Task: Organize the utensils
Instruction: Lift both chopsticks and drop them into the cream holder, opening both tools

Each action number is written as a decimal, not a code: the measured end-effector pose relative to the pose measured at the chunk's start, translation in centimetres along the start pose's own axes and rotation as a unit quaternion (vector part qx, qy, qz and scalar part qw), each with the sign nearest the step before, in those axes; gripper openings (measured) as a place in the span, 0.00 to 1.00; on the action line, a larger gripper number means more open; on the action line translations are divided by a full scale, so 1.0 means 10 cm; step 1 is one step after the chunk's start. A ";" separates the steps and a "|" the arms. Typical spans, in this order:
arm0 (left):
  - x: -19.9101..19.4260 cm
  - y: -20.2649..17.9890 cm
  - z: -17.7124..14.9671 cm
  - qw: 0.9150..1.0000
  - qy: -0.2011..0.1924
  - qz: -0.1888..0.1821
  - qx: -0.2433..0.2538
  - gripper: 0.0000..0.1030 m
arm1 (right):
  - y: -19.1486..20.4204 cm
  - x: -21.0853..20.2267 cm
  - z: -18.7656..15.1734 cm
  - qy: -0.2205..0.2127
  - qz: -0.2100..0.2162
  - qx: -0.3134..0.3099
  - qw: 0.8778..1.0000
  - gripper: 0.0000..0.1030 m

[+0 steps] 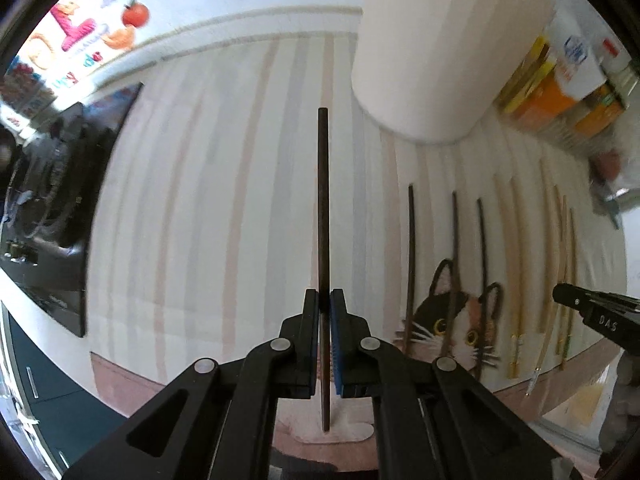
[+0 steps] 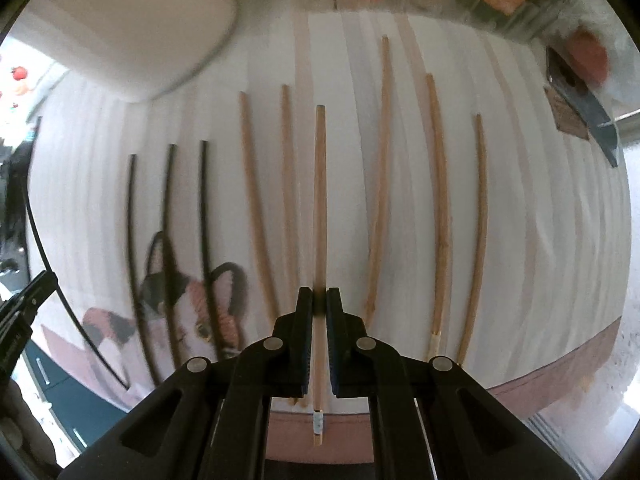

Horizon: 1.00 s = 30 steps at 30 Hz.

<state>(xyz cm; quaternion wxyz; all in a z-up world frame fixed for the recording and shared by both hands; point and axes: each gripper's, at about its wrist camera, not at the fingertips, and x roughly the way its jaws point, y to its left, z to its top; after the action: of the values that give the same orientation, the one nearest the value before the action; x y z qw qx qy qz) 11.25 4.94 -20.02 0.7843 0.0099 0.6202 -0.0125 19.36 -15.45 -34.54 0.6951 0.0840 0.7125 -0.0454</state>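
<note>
Two handheld grippers over a tabletop point(image 2: 540, 240) covered by a pale striped cloth with a calico cat picture point(image 1: 460, 320) at its near edge.

Left gripper point(image 1: 324, 300): fingers closed almost fully, clamped on a single dark chopstick point(image 1: 323, 200) held lengthwise, pointing away, apparently raised clear of the cloth. To its right, flat on the cloth, three more dark chopsticks point(image 1: 411, 264) side by side, crossing the cat picture.

Right gripper point(image 2: 319, 300): fingers likewise nearly shut, pinching a light wooden chopstick point(image 2: 319, 200) along its length, near end with a pale band poking out behind the fingers. Around it, five light wooden chopsticks point(image 2: 440, 220) laid roughly parallel: two just to the left, three to the right. Further left, the same three dark ones. A large white cylindrical container point(image 1: 440, 52) standing at the far side, blurred boxes and jars beyond.

Step in hand, as judged: sorting by colour, dark sticks in one row, light in another, each hand carrying one stick to its group.

Next move likely calling for: lowering each stick into a free gap beside its kind, parallel to its neighbours, ends roughly level, then easing the fingers apart without rolling it or nudging the sticks alongside.
</note>
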 end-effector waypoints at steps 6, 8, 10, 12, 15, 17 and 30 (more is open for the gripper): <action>-0.54 0.09 0.03 0.998 -0.060 -0.002 -0.020 0.03 | 0.04 -0.46 -0.10 -0.062 0.022 -0.025 0.998 0.07; -0.72 0.10 0.17 0.996 -0.086 -0.007 -0.022 0.02 | -0.01 -0.66 -0.12 -0.088 0.034 -0.027 0.995 0.07; -0.89 0.08 0.31 0.993 -0.112 -0.014 -0.024 0.02 | 0.01 -0.89 -0.09 -0.115 0.046 -0.032 0.992 0.07; -1.21 -0.03 0.49 0.988 -0.150 -0.024 -0.028 0.02 | 0.03 -1.15 -0.05 -0.145 0.057 -0.036 0.987 0.07; -1.65 -0.05 0.71 0.977 -0.204 -0.052 -0.030 0.02 | 0.12 -1.57 0.04 -0.194 0.080 -0.041 0.977 0.07; -1.81 -0.01 0.86 0.971 -0.230 -0.068 -0.026 0.02 | 0.18 -1.93 0.21 -0.229 0.096 -0.043 0.968 0.07; -1.99 -0.27 2.26 0.959 -0.272 -0.073 -0.022 0.02 | 0.71 -3.21 1.34 -0.386 0.113 -0.056 0.914 0.07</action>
<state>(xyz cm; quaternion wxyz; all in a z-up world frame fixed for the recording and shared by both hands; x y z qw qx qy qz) 28.59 1.70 4.51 0.9202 -0.0562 0.3828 -0.0587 34.45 -12.75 -2.57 0.9203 0.1005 0.3754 0.0446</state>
